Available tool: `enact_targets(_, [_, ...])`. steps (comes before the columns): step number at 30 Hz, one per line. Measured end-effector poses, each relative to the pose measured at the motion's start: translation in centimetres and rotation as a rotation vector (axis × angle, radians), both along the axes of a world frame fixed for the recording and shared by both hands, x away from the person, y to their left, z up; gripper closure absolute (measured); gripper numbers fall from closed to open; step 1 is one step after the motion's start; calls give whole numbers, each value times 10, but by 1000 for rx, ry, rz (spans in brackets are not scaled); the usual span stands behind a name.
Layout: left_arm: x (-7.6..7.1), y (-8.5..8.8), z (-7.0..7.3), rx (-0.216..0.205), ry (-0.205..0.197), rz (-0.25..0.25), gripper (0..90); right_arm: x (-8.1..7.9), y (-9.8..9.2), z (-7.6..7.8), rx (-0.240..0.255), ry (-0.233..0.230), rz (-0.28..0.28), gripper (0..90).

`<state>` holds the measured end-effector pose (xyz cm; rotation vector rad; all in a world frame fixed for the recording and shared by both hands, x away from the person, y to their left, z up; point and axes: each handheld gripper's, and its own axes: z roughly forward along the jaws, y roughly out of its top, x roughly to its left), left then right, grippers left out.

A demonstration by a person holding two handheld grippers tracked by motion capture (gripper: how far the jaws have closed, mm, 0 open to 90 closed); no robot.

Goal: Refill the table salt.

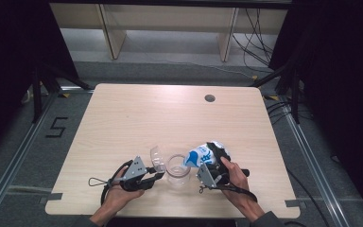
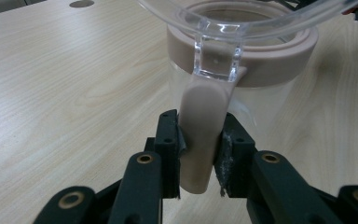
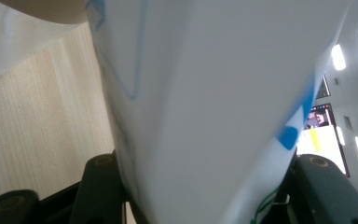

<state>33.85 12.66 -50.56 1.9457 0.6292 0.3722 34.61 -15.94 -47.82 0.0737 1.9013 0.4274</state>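
Pinching the jar's pink latch (image 2: pixel 199 140), the left gripper (image 2: pixel 200 149) steadies the clear jar (image 1: pixel 177 170) while the right gripper (image 1: pixel 216 166) clamps a tilted white-and-blue bag (image 1: pixel 199 156)

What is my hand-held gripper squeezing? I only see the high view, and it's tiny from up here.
Observer: Your left hand-held gripper is clamped on the beige handle of the clear jar.
Operator: And the other one?
Observer: The right hand-held gripper grips a white bag with blue print between its jaws.
Operator: Is the jar's lid off?
Observer: It's flipped up; the clear lid hangs on a hinge above the beige collar.
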Motion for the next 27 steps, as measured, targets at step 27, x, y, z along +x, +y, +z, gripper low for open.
enact_targets(27, [0,-1,0,-7,1,3,720,3,5,-4,-86,-78,34,491])
